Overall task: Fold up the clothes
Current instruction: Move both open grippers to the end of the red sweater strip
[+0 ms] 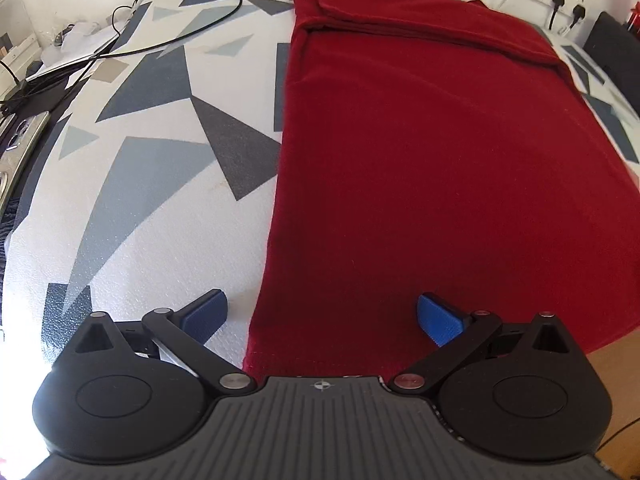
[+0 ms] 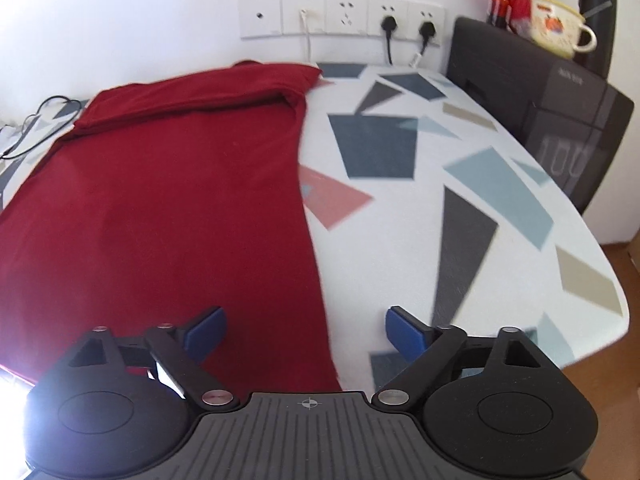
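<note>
A dark red garment [image 1: 440,152] lies flat and lengthwise on the patterned table cover, its sleeves folded across at the far end. My left gripper [image 1: 322,318] is open above the garment's near left corner, one blue pad over the white cover, the other over the red cloth, nothing between them. In the right wrist view the same garment [image 2: 160,200] fills the left half. My right gripper [image 2: 306,336] is open above the garment's near right edge, straddling it, with no cloth pinched by its pads.
The table cover [image 1: 160,184] is white with grey, blue and pink shapes. Black cables [image 1: 160,20] and devices lie at the far left. A wall socket strip [image 2: 340,16] with plugs, a dark box [image 2: 540,92], a mug [image 2: 560,36] and a red vase stand at the far right.
</note>
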A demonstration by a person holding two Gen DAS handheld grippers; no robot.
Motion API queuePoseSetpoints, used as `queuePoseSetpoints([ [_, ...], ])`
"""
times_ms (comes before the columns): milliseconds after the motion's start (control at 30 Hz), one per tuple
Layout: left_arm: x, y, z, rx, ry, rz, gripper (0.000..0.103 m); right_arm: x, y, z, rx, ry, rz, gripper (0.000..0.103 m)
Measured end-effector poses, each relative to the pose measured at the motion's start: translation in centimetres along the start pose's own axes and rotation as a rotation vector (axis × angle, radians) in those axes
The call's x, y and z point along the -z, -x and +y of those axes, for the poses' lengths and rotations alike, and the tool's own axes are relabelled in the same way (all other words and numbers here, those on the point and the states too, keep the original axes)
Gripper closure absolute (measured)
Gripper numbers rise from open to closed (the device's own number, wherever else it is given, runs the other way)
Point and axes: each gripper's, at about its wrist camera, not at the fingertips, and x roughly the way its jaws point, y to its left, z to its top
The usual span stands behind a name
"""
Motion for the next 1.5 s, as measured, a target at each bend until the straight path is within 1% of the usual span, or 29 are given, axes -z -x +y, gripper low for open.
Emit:
queuePoseSetpoints([
  [33, 0.0, -0.1, -0.2, -0.006, -0.008, 0.004, 0.0, 0.2, 0.2, 0.0, 0.0, 0.004, -0.013, 0.023],
  [67, -0.2, -0.2, -0.3, -0.013, -0.007, 0.013, 0.0, 0.3, 0.3, 0.1, 0.001, 0.01, -0.01, 0.027],
  [133, -0.5, -0.3, -0.5, -0.022, 0.001, 0.027, 0.0, 0.4, 0.5, 0.5, -0.011, 0.027, -0.011, 0.036],
  [167, -0.5, -0.3, -0.5, -0.023, 0.003, 0.031, 0.0, 0.5, 0.6, 0.7, -0.019, 0.037, -0.013, 0.044],
  [200, -0.6, -0.4, -0.5, -0.023, 0.004, 0.035, 0.0, 0.6, 0.6, 0.9, -0.023, 0.044, -0.015, 0.048],
  [400, -0.3, -0.3, -0.4, -0.025, 0.006, 0.019, 0.0, 0.1, 0.5, 1.6, -0.013, 0.03, -0.002, 0.055],
  [667, -0.8, -0.4, -0.6, -0.037, 0.024, 0.038, 0.0, -0.4, 0.2, 1.9, 0.016, -0.002, 0.032, 0.055],
  [833, -0.5, -0.3, -0.6, -0.035, 0.021, 0.028, 0.0, -0.4, 0.1, 1.8, 0.016, -0.005, 0.038, 0.054],
  [933, -0.5, -0.3, -0.6, -0.031, 0.014, 0.02, 0.0, -0.5, 0.0, 1.7, 0.026, -0.01, 0.043, 0.048],
  [1000, -0.6, -0.3, -0.5, -0.025, 0.004, 0.032, 0.0, -0.7, 0.0, 1.5, 0.041, -0.019, 0.05, 0.037],
  [1100, -0.9, -0.3, 0.0, -0.019, 0.005, 0.061, 0.0, -0.6, 0.0, 0.2, 0.046, -0.055, 0.061, 0.035],
  [1167, -0.9, -0.2, 0.5, -0.03, 0.036, 0.07, 0.0, -0.5, 0.0, -0.4, 0.036, -0.056, 0.057, 0.034],
  [1233, -0.6, -0.1, 0.5, -0.033, 0.029, 0.062, 0.0, -0.3, 0.0, 0.0, 0.044, -0.014, 0.059, 0.035],
  [1267, -0.4, -0.1, 0.4, -0.036, 0.025, 0.053, 0.0, -0.3, 0.0, 0.1, 0.045, -0.009, 0.059, 0.038],
  [1300, -0.3, 0.0, 0.4, -0.04, 0.028, 0.045, 0.0, -0.4, 0.0, 0.1, 0.039, -0.017, 0.062, 0.041],
  [1500, -0.4, 0.1, 0.1, -0.042, 0.044, 0.044, 0.001, -0.3, 0.0, 0.2, 0.036, -0.025, 0.059, 0.042],
])
